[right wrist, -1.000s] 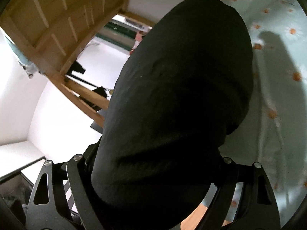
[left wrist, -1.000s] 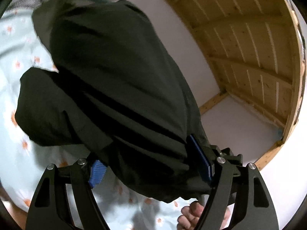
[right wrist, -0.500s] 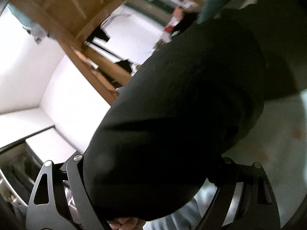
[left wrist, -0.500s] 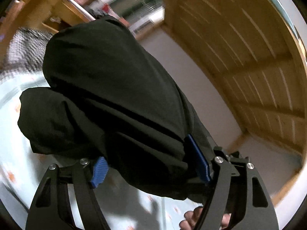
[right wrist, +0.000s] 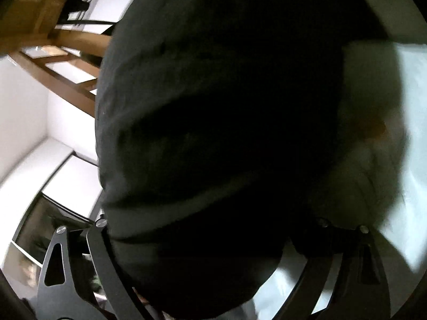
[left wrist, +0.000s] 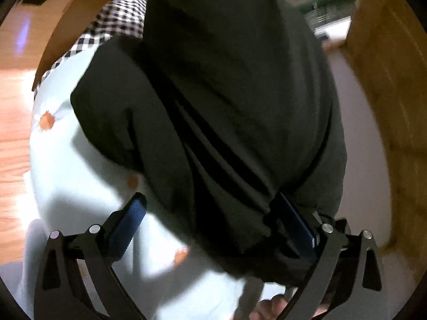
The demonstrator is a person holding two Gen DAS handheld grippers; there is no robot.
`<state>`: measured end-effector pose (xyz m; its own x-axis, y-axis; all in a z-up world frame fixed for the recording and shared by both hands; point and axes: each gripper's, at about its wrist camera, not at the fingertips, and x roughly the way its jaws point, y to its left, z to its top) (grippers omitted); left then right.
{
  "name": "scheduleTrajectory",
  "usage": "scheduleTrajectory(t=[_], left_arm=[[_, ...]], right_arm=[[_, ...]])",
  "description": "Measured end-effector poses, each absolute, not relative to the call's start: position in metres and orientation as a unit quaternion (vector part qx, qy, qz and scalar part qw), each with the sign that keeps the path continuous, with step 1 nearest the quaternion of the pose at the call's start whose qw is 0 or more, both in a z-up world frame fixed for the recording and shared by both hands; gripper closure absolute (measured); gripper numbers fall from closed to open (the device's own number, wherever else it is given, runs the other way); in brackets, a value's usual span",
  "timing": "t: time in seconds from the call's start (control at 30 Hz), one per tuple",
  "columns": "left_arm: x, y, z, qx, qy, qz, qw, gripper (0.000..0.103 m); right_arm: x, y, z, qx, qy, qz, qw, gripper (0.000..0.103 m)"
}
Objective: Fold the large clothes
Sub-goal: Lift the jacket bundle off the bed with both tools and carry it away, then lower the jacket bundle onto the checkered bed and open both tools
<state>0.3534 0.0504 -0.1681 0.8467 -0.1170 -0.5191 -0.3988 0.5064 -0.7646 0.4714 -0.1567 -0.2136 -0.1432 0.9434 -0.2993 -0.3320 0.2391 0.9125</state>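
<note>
A large dark garment (left wrist: 226, 106) hangs bunched over the pale daisy-print bed sheet (left wrist: 66, 160), filling most of the left wrist view. My left gripper (left wrist: 210, 200) has its jaws opening. Its left blue pad (left wrist: 133, 213) stands free of the cloth, while the fabric still lies against the right pad (left wrist: 293, 221). In the right wrist view the same dark garment (right wrist: 213, 106) covers nearly everything. My right gripper (right wrist: 213, 213) is opening too, with the bundle between its fingers and both pads hidden under the cloth.
A black-and-white checked cloth (left wrist: 120, 21) lies at the far end of the bed. Wooden floor (left wrist: 13, 133) shows on the left, a wooden bed frame (left wrist: 387, 106) on the right. A hand (left wrist: 269, 309) grips the left handle. Wooden rails (right wrist: 66, 74) and a white wall (right wrist: 53, 165) stand left of the right gripper.
Both grippers swung across and down toward the bed with the garment. The left jaws spread and the left pad came off the cloth. The right fingers spread slightly.
</note>
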Motion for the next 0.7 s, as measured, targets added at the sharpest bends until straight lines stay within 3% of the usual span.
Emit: scheduleTrajectory(t=[0.1, 0.17, 0.3, 0.4, 0.47, 0.6, 0.7], left_arm=[[0.334, 0.025, -0.15, -0.46, 0.306, 0.031, 0.833, 0.007], [0.312, 0.011, -0.121, -0.437, 0.295, 0.006, 0.849, 0.007], [0.291, -0.004, -0.03, -0.352, 0.198, -0.002, 0.915, 0.006], [0.334, 0.003, 0.021, -0.223, 0.157, 0.041, 0.961, 0.006], [0.396, 0.033, 0.025, -0.136, 0.201, 0.135, 0.961, 0.006], [0.521, 0.082, -0.041, -0.075, 0.419, 0.167, 0.889, 0.004], [0.537, 0.11, -0.088, -0.092, 0.459, 0.157, 0.869, 0.004]], right_arm=[[0.447, -0.183, -0.197, 0.238, 0.526, 0.529, 0.621, 0.004], [0.429, -0.201, -0.176, 0.179, 0.506, 0.515, 0.669, 0.003], [0.411, -0.225, -0.111, 0.077, 0.431, 0.459, 0.773, 0.003], [0.408, -0.221, -0.063, 0.016, 0.356, 0.392, 0.848, 0.003], [0.426, -0.198, -0.051, -0.037, 0.353, 0.357, 0.864, 0.003], [0.48, -0.134, -0.073, -0.065, 0.453, 0.363, 0.812, 0.003], [0.504, -0.114, -0.101, -0.041, 0.515, 0.376, 0.77, 0.002]])
